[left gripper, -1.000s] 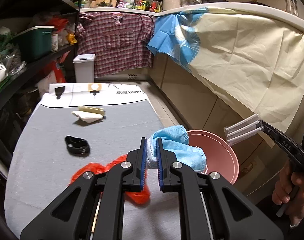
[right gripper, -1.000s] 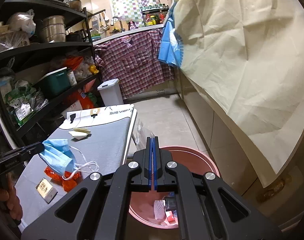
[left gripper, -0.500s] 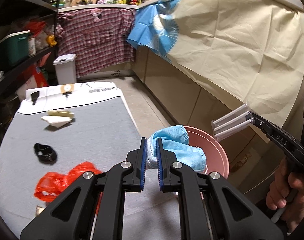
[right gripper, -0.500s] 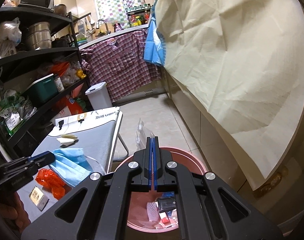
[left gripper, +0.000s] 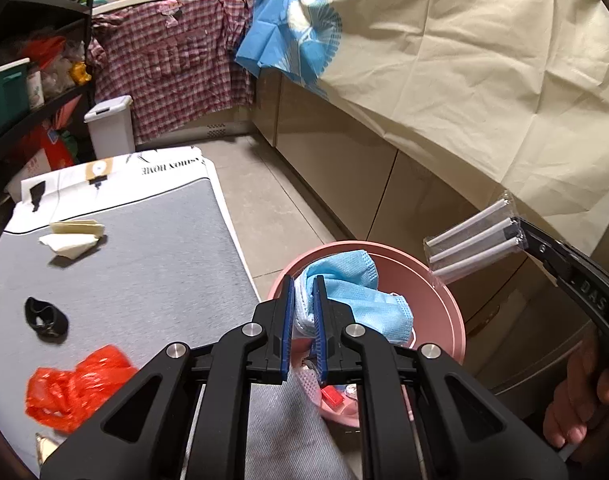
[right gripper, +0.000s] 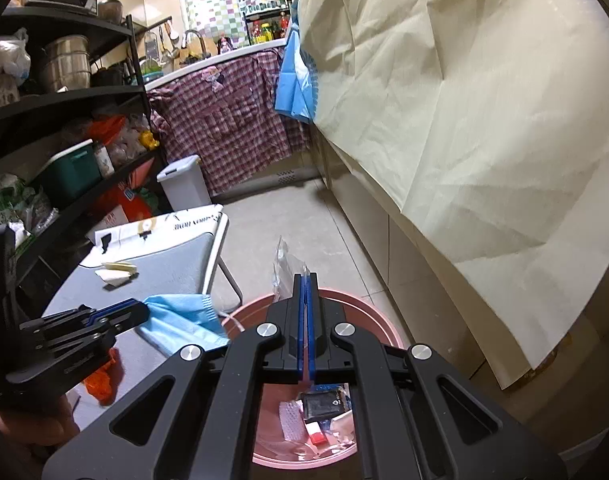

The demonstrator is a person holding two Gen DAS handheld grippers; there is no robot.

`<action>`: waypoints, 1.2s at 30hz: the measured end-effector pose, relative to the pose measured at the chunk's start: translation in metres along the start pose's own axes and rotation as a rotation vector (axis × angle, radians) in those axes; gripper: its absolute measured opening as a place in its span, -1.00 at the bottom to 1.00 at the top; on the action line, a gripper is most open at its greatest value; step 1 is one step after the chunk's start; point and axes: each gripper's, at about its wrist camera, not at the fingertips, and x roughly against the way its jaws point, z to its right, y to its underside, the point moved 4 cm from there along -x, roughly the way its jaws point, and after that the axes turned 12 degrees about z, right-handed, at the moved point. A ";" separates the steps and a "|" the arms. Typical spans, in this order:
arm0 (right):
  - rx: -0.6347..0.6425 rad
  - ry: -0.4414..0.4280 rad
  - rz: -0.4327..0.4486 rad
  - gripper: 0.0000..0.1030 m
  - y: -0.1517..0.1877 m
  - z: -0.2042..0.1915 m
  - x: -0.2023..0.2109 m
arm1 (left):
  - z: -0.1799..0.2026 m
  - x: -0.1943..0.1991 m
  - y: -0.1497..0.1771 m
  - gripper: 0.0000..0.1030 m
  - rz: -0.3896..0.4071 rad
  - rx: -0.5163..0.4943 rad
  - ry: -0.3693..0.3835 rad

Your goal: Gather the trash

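face mask (left gripper: 360,304): pinched in left gripper (left gripper: 304,308), frame centre, above pink bucket (left gripper: 452,316)
right gripper (right gripper: 306,320): pinching clear straw packet (left gripper: 474,240)

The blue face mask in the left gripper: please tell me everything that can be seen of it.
The face mask is a light blue disposable one of pleated, non-woven-looking fabric with a white inner side. It is crumpled and folded, not flat. The left gripper is shut on its bunched edge, and the rest hangs free to the right, above the open pink bucket. In the right wrist view a thin white ear loop trails from it near the bucket's rim.
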 end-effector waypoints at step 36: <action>0.131 0.032 0.004 -0.10 0.005 -0.037 0.016 | -0.108 0.121 0.019 0.01 0.016 0.112 -0.140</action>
